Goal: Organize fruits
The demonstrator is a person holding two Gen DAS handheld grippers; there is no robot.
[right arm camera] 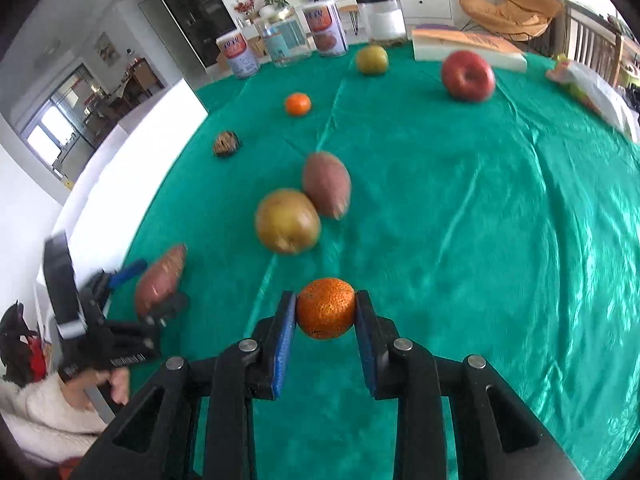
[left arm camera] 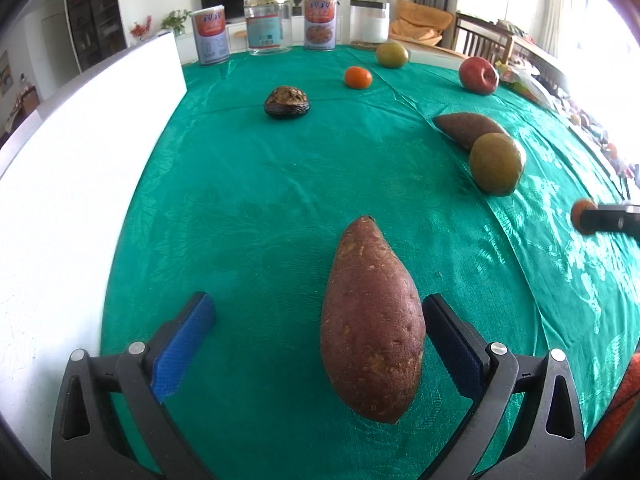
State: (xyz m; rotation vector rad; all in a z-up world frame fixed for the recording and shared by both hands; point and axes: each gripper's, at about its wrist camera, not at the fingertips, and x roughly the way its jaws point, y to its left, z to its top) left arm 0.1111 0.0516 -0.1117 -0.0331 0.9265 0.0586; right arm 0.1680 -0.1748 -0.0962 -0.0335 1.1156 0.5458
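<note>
In the right wrist view my right gripper (right arm camera: 326,300) is shut on a small orange tangerine (right arm camera: 326,316), held above the green tablecloth (right arm camera: 480,240). The left wrist view shows that tangerine (left arm camera: 579,216) at the far right edge. My left gripper (left arm camera: 319,302) stands open around a reddish sweet potato (left arm camera: 372,320) lying on the cloth. The potato sits close against the right pad and well apart from the left one. A second sweet potato (right arm camera: 326,188) and a brownish-green pear (right arm camera: 288,222) lie side by side mid-table.
Further back lie a second tangerine (right arm camera: 298,104), a dark wrinkled fruit (right arm camera: 227,144), a red apple (right arm camera: 468,76) and another green pear (right arm camera: 372,60). Cans and jars (right arm camera: 324,34) line the far edge. A white board (left arm camera: 80,160) borders the left side.
</note>
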